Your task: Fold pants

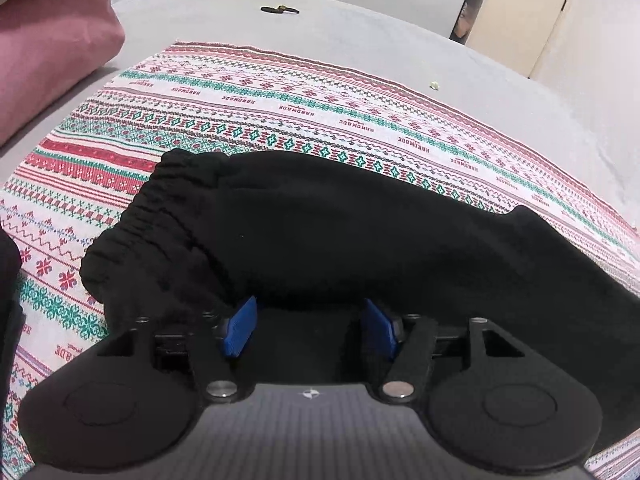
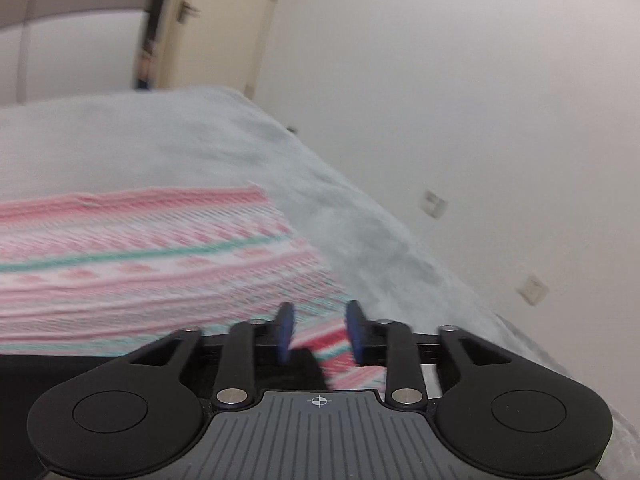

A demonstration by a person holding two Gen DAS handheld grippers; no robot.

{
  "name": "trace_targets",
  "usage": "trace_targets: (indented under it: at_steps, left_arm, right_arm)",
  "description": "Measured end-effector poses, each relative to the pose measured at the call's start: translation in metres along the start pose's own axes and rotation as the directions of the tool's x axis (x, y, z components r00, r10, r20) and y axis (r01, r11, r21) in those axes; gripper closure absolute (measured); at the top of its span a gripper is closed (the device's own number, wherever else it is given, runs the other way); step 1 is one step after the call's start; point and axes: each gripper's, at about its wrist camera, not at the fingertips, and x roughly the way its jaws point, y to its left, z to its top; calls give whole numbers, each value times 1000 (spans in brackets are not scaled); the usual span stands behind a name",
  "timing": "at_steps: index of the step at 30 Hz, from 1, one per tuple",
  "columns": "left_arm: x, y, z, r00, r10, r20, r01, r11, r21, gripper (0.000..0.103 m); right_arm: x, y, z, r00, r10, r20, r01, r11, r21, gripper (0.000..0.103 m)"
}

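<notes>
Left wrist view: black pants (image 1: 320, 232) lay on a patterned red, green and white cloth (image 1: 280, 96) spread over a grey bed cover (image 1: 360, 28). The elastic waistband (image 1: 136, 216) sat at about 10 o'clock from my left gripper (image 1: 310, 326); the legs ran off toward 4 o'clock, so the long axis crossed the frame from upper left to lower right. The near edge of the fabric draped directly over the blue pads (image 1: 240, 330), hiding their tips. The jaws stood apart, and I judged them spread with nothing pinched, the cloth resting on top and not between them. A pink pillow (image 1: 52, 48) sat at 10 o'clock on the far side; a small dark object (image 1: 280, 9) lay at 12 o'clock. Right wrist view: heavily blurred. My right gripper (image 2: 320, 332) showed a clear gap between its pads and held nothing. The same patterned cloth filled 9 to 11 o'clock, the grey cover ran to 1 o'clock, and a white wall (image 2: 480, 100) lay beyond. A black patch at 8 o'clock, low in frame, was probably pants fabric, though I could not confirm it. Judgement: the left gripper was the nearer, already touching the garment; the right one needed to travel toward 8 o'clock to reach it.
</notes>
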Motion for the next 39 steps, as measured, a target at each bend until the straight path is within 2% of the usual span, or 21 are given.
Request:
trace_targets:
  at_steps: [2,5,7,9,10,11,13,15,17,18,19,20,22,23,26,28,30,32,34,36,39]
  left_arm:
    - [0,-1,0,1000,-2,-7,2,1000,-5,20]
    - [1,-5,-3,1000,3,-23,-3,1000,6,20]
    - [0,-5,-6,1000,6,-25,-5,1000,13,20]
    - [-2,-2,-6,1000,0,-28,0,1000,11,20]
    - [-3,0,-7,1000,-5,-31,5,1000,6,20]
    - [-5,3,-8,999,-10,-32,10,1000,0,20]
    - [-8,9,-9,999,-21,-33,21,1000,-12,20]
    - [-11,15,-10,998,-43,-38,42,999,-20,20]
    - [-13,18,-12,997,-65,-53,64,998,-10,20]
    - [-13,16,-13,995,-72,-62,72,997,-10,20]
    - [-14,16,-16,994,-81,-73,80,997,-11,20]
    - [-14,16,-18,992,-88,-89,88,996,-13,20]
    - [-16,15,-24,991,-88,-105,89,996,-1,20]
    - [-19,13,-28,991,-81,-103,83,996,16,20]
    - [-26,13,-37,991,-85,-102,90,995,43,20]
    - [-28,16,-41,990,-95,-107,100,994,44,20]
    - [-30,19,-46,987,-108,-117,114,993,42,20]
    - [-33,21,-51,986,-116,-122,123,991,51,20]
    - [-38,21,-52,986,-125,-109,133,989,64,20]
    - [-44,20,-51,987,-135,-87,141,988,69,20]
    - [-55,6,-50,982,-181,-47,185,977,104,19]
  right_arm:
    - [-24,12,2,997,78,7,-77,997,-28,48]
    - [-42,46,-11,979,202,-38,-205,974,-93,48]
    - [-35,67,-36,939,303,-163,-322,941,-107,48]
    - [-13,83,-69,886,322,-334,-377,919,-114,47]
    - [-5,83,-84,883,302,-358,-361,926,-109,41]
    - [-5,77,-90,897,309,-316,-348,934,-76,33]
    - [-4,61,-91,904,275,-327,-290,957,3,33]
    - [-6,55,-88,933,110,-343,-120,993,-9,34]
    - [-17,67,-83,934,-65,-351,28,994,-109,34]
    - [-29,77,-79,937,-119,-328,74,986,-148,33]
    - [-46,84,-75,952,-82,-295,46,990,-130,33]
    - [-62,92,-70,961,26,-276,-48,996,-75,34]
    - [-86,110,-65,934,247,-258,-248,968,29,34]
    - [-97,126,-66,921,302,-246,-308,951,16,33]
    - [-119,186,-83,885,397,-244,-442,882,-165,33]
    - [-115,217,-95,852,429,-301,-498,841,-213,33]
    - [-110,243,-106,830,422,-364,-521,820,-239,33]
    - [-112,256,-111,847,403,-347,-510,799,-317,33]
    - [-114,254,-107,842,408,-353,-522,783,-339,33]
    - [-111,246,-105,825,422,-376,-538,789,-295,33]
    - [-101,235,-95,831,418,-367,-518,822,-237,33]
